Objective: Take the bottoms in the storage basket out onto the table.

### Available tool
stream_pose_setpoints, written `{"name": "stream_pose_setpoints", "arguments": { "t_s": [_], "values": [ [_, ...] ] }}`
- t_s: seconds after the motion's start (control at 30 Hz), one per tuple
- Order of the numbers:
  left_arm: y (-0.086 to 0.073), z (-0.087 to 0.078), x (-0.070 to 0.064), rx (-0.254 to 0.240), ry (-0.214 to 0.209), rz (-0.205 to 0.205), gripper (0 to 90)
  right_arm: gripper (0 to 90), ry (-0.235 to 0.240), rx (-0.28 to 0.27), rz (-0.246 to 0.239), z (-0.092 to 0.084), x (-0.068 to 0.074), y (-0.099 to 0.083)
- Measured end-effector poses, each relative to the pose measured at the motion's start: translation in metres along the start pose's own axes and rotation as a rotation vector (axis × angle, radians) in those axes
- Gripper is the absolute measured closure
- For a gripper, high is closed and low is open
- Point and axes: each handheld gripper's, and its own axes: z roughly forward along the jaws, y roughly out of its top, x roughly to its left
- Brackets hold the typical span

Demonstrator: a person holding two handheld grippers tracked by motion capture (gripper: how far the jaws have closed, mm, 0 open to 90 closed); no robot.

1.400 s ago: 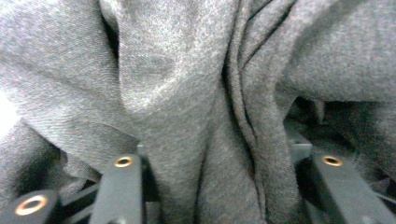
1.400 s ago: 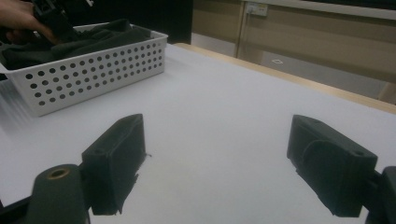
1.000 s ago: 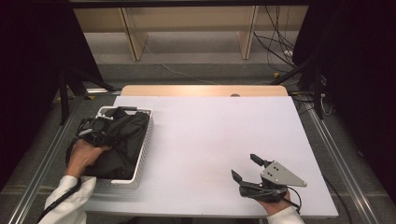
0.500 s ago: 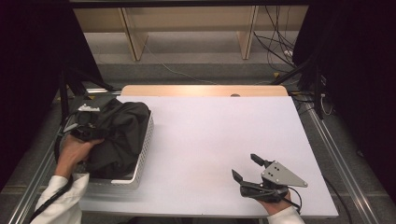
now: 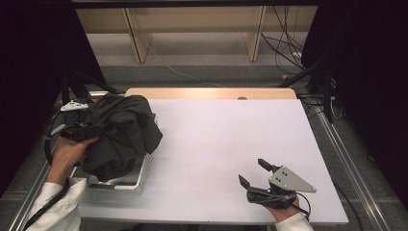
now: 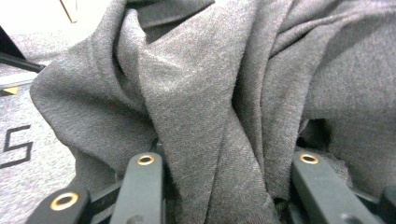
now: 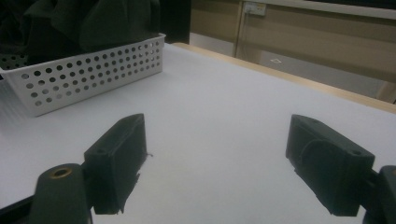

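at about nine o'clock on the table, the left gripper (image 5: 79, 131) has its jaws clamped on a thick fold of a dark grey garment (image 5: 122, 134); the left gripper view shows the knit cloth (image 6: 219, 116) bunched tight between both black jaws, which have just been closing further on it. the garment hangs as a crumpled bundle over the white perforated basket (image 5: 139, 179), its top raised above the rim and its lower folds apparently still down inside, so i judge the lift-out as begun but not finished. what looks left: clearing the cloth from the basket, carrying it toward the open middle of the table, and whatever spreading or folding follows.

moving toward the centre, the white tabletop (image 5: 231, 139) lies bare from ten o'clock to two o'clock, so nothing blocks a set-down there. the basket's near wall (image 7: 88, 77) is the one thing the trailing cloth could snag on or drag along.

at about five o'clock the right gripper (image 5: 254, 174) rests low by the near edge, jaws spread apart with nothing between them, well apart from the garment. beyond the table at twelve o'clock stand wooden shelf legs (image 5: 137, 41), with loose cables (image 5: 288, 45) at one o'clock.
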Motion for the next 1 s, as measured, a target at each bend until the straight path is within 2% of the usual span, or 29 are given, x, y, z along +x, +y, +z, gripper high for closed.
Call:
{"name": "stream_pose_setpoints", "arguments": {
  "t_s": [0.27, 0.37, 0.57, 0.8, 0.9, 1.0],
  "values": [
    [0.005, -0.017, 0.006, -0.107, -0.042, -0.067, 62.1, 21.1, 0.0, 0.0, -0.002, 0.001, 0.0, 0.0],
    [0.007, -0.025, 0.007, -0.154, -0.074, -0.09, 62.1, 21.1, 0.001, -0.002, 0.0, 0.001, 0.0, -0.001],
    [0.013, -0.037, 0.0, -0.228, -0.105, -0.092, 62.0, 21.1, 0.0, -0.002, 0.002, 0.001, 0.0, -0.001],
    [0.019, -0.047, -0.009, -0.269, -0.155, -0.11, 62.2, 21.1, -0.001, 0.002, 0.001, 0.002, 0.0, -0.001],
    [0.022, -0.051, -0.018, -0.276, -0.163, -0.099, 62.2, 21.1, -0.003, 0.001, 0.002, 0.002, 0.0, -0.001],
    [0.025, -0.053, -0.027, -0.28, -0.188, -0.091, 62.2, 21.1, -0.003, 0.002, -0.002, 0.002, 0.0, -0.001]
  ]
}}
